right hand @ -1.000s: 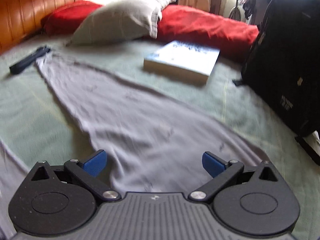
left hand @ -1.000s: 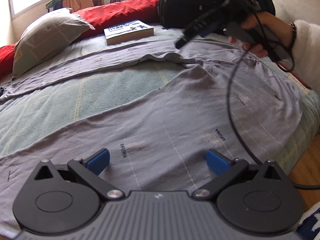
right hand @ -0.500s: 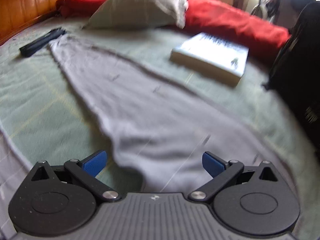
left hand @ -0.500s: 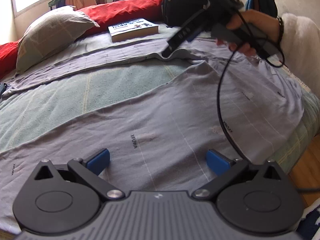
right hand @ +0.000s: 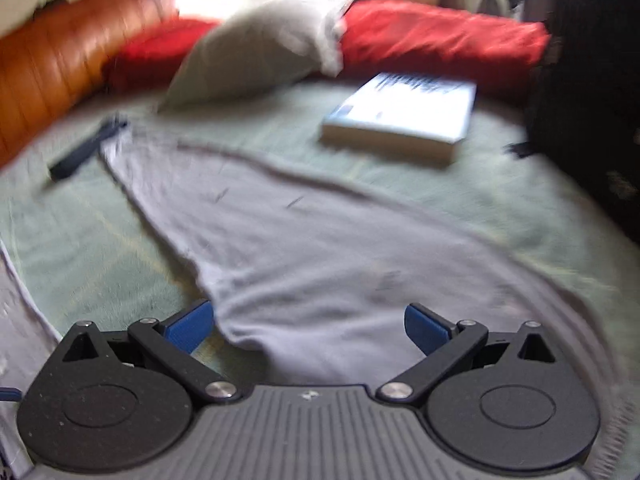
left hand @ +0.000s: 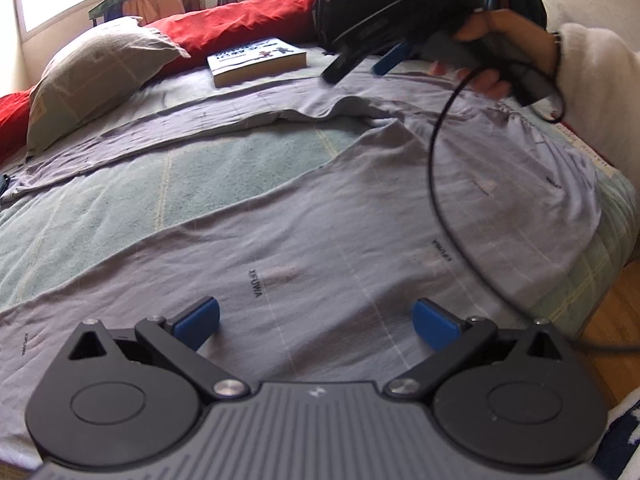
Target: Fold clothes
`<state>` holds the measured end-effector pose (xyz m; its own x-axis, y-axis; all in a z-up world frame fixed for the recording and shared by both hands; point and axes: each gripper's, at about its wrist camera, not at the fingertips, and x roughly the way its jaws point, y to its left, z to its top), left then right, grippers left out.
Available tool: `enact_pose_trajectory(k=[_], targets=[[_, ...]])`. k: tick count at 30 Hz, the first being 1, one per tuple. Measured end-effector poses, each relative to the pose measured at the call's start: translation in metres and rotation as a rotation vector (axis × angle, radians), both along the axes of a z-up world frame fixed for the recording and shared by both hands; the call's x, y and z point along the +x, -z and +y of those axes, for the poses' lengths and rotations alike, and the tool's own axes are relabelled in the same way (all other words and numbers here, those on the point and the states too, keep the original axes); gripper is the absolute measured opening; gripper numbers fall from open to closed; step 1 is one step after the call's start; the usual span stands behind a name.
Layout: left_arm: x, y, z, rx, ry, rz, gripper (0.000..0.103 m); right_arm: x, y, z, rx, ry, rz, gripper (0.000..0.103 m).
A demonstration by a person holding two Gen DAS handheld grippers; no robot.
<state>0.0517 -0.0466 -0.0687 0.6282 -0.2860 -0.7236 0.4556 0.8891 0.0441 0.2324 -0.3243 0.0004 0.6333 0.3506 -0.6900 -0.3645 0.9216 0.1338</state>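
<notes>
Over the last second I've swung my right gripper [left hand: 360,66] down toward the far leg of the grey trousers [left hand: 360,216] spread flat on the bed [left hand: 120,200]; both sets of jaws released, left gripper [left hand: 316,320] hovering, so no fold is gripped

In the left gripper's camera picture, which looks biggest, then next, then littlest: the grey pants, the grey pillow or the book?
1. Grey pants, spread over most of the bed.
2. Grey pillow.
3. Book, the littlest.
The pillow and book lie far from the camera, so they look smaller than they really are.
</notes>
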Motion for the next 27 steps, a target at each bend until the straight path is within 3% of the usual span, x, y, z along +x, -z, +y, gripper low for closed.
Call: enact_pose_trajectory(k=[3, 7, 9, 12, 20, 27], targets=[[-0.001, -0.001, -0.006, 0.0, 0.015, -0.005, 0.102, -0.02, -0.012, -0.044, 0.024, 0.025, -0.104, 0.103], [-0.002, -0.003, -0.015, -0.005, 0.046, -0.006, 0.102, -0.033, -0.016, -0.093, 0.027, 0.051, -0.101, 0.103], [-0.002, -0.002, -0.02, -0.002, 0.056, -0.002, 0.102, -0.038, -0.012, -0.122, 0.131, 0.08, -0.089, 0.103], [-0.002, -0.001, -0.025, 0.002, 0.066, 0.004, 0.102, -0.034, -0.002, -0.163, 0.236, 0.173, -0.044, 0.103], [0.002, 0.002, -0.036, 0.006, 0.084, 0.018, 0.102, -0.002, 0.043, -0.239, 0.385, 0.362, 0.115, 0.103], [0.01, 0.004, -0.041, -0.005, 0.087, 0.031, 0.102, 0.02, 0.071, -0.248, 0.569, 0.276, 0.179, 0.103]])
